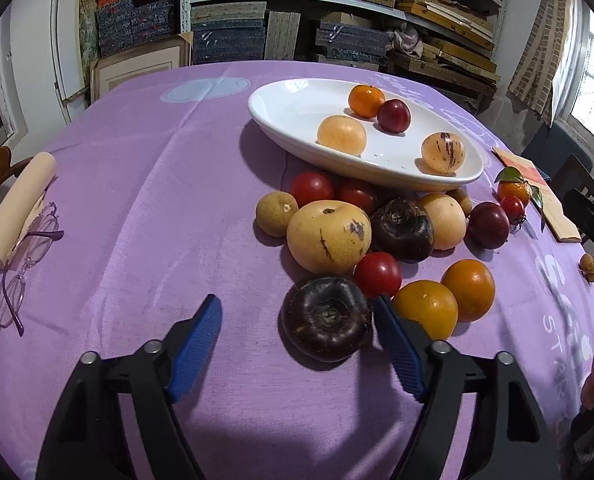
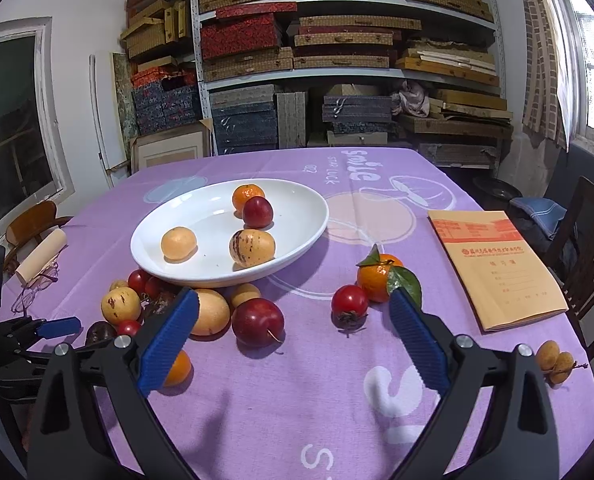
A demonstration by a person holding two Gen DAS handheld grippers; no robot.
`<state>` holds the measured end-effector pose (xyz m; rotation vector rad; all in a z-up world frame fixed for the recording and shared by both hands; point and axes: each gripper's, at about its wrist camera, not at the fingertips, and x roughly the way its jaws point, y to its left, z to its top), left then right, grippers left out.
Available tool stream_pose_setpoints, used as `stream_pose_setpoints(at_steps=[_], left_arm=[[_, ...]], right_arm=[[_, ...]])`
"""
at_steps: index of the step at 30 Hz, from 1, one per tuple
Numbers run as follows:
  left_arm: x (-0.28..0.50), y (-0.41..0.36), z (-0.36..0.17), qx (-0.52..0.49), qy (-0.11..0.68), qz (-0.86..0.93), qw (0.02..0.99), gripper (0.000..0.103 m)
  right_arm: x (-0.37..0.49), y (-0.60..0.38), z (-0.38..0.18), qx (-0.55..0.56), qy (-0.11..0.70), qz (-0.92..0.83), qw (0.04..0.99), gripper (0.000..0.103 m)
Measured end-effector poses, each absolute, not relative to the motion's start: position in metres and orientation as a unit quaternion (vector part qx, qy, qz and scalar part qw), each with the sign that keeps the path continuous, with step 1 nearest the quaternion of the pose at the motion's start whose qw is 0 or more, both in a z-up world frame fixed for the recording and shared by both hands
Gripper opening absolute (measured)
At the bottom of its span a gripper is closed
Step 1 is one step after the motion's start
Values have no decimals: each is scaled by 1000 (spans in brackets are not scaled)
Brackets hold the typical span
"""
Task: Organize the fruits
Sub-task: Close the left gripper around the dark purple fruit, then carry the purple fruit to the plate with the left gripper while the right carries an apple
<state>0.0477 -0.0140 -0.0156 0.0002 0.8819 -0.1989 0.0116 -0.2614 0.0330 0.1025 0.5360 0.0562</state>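
Left gripper spread, low over purple tablecloth; dark purple fruit sits between its fingers against the right pad, left pad clear. Fruit pile lies just beyond, in front of white plate holding four fruits. Right gripper spread wide, nothing held, red plum ahead.

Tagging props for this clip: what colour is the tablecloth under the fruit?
The tablecloth is lilac purple with white lettering and pale printed shapes, clearest in the right wrist view.
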Motion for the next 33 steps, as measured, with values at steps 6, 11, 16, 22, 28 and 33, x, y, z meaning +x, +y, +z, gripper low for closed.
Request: stream_pose_setpoints(at_steps=[6, 11, 16, 22, 28, 33], left_arm=[[46, -14, -14, -5, 422, -120, 899, 44], [38, -3, -9, -20, 413, -106, 905, 44], [25, 12, -1, -23, 383, -68, 921, 44], [30, 15, -3, -30, 393, -75, 916, 44], [28, 14, -4, -28, 393, -85, 915, 44], [27, 13, -4, -29, 394, -88, 915, 44]], right_arm=[[11, -261, 33, 52, 264, 27, 963, 94], [12, -272, 32, 67, 274, 21, 959, 94], [15, -270, 19, 38, 303, -2, 952, 94], [27, -281, 9, 76, 328, 27, 941, 80], [39, -247, 7, 27, 340, 66, 938, 80], [64, -236, -3, 21, 377, 85, 922, 64]])
